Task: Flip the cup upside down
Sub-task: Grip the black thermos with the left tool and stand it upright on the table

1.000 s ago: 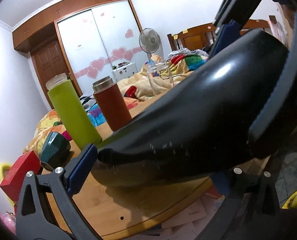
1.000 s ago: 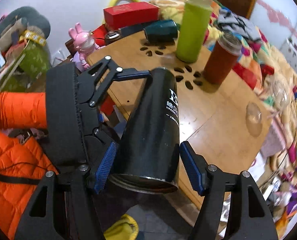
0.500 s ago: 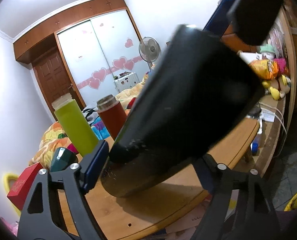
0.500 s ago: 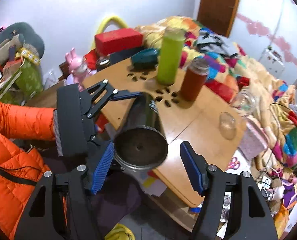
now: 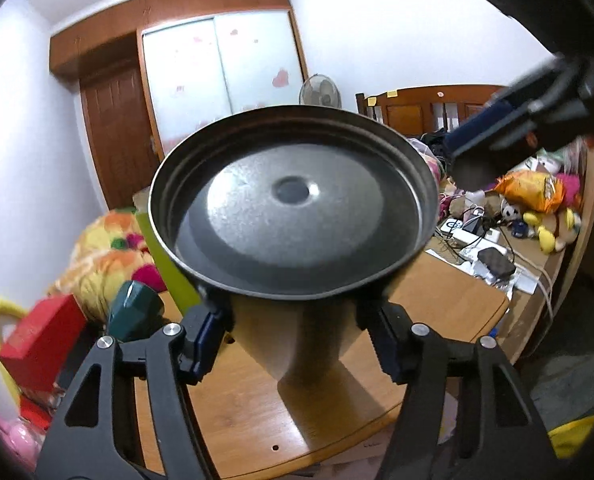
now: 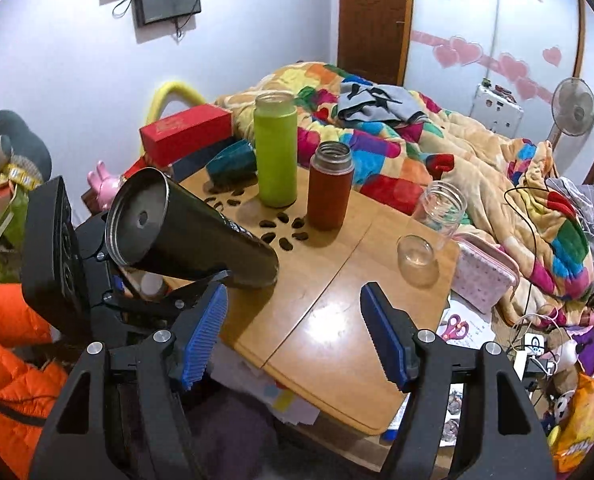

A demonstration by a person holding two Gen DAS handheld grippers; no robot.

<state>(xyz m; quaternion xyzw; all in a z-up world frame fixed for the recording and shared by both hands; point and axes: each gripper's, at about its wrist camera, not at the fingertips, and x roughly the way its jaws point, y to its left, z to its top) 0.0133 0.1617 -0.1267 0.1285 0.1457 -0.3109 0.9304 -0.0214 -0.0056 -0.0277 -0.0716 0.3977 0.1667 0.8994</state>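
1. A black cup (image 6: 189, 232) hangs tilted over the near-left corner of the wooden worktop (image 6: 337, 320), its recessed base turned up and outward, its mouth end low beside the worktop surface.

2. The left tool (image 5: 293, 332) is clamped on the cup's lower body, blue pads pressing from both sides; in the left wrist view the cup's base (image 5: 293, 200) fills the picture.

3. The right tool (image 6: 293, 316) stands spread and empty, just right of the cup, holding nothing.

4. Beyond the cup stand a green bottle (image 6: 276, 148) and a brown flask (image 6: 331, 184); farther right of the cup sit a glass jar (image 6: 439, 208) and a small glass (image 6: 417, 260).

5. Judged from this, the turn looks nearly complete, but the cup is not yet set down.

6. Risks: the glossy, tapered wall could slip through the pads; a mouth landing partly off the worktop's edge would tip the cup to the floor; letting go while it leans could send it rolling toward the flask.
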